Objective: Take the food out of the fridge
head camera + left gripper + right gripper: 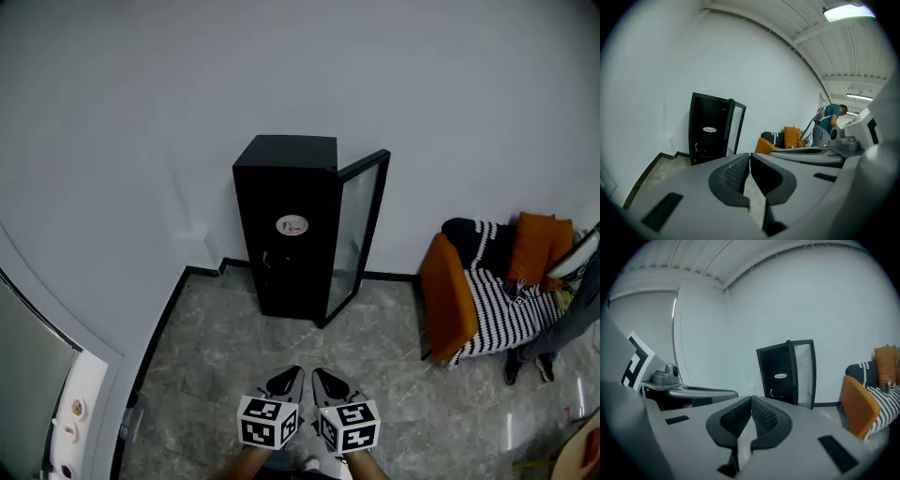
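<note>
The black fridge stands on the stone floor with its back against the white wall. Its glass door hangs open on the fridge's right side in the head view. A white oval sticker sits on the black face turned toward the camera. The inside is dark from here, and what it holds cannot be made out.

The 2 tongs are held side by side, well apart from the fridge, both aimed at it and tipped slightly down. The left tongs are closed, their dark pads meeting at the tips with nothing between them. The right tongs are closed the same way and also hold nothing.

To the right of the fridge, near the same wall, is an orange chair with a black-and-white striped cover and an orange cushion. In the left gripper view a person in a teal top stands beyond that chair.
</note>
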